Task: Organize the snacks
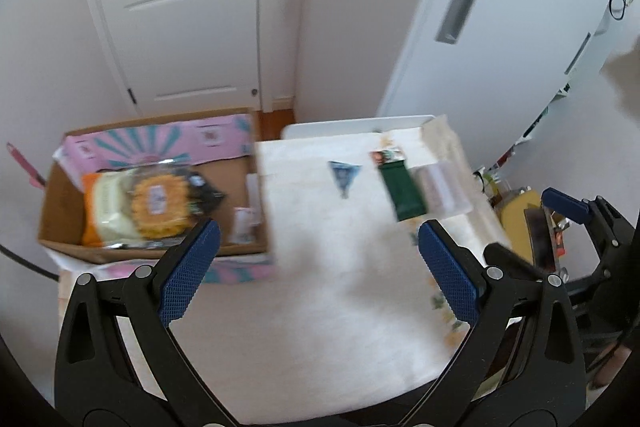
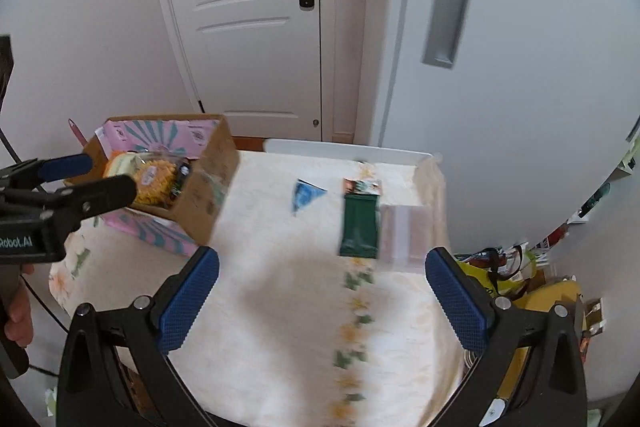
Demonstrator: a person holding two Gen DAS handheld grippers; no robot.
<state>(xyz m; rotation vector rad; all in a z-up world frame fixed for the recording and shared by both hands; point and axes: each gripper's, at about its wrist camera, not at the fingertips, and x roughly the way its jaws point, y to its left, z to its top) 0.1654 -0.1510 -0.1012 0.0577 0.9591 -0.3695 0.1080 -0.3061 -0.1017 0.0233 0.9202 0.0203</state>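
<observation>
I hold the left gripper (image 1: 319, 247) with fingers spread wide, nothing between them, above the cloth-covered table (image 1: 320, 287). The right gripper (image 2: 322, 275) is likewise fully spread and empty. The cardboard box (image 1: 60, 203) sits at the table's left end, containing a round yellow snack pack (image 1: 158, 205). A green packet (image 2: 359, 223), a blue triangular packet (image 2: 306, 195) and a clear packet (image 2: 404, 231) lie on the cloth.

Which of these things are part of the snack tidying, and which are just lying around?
Part of the job: cardboard box, round snack pack inside it, green packet, blue triangular packet, clear packet.

Just there: white door, floral cloth, clutter beside the table.
</observation>
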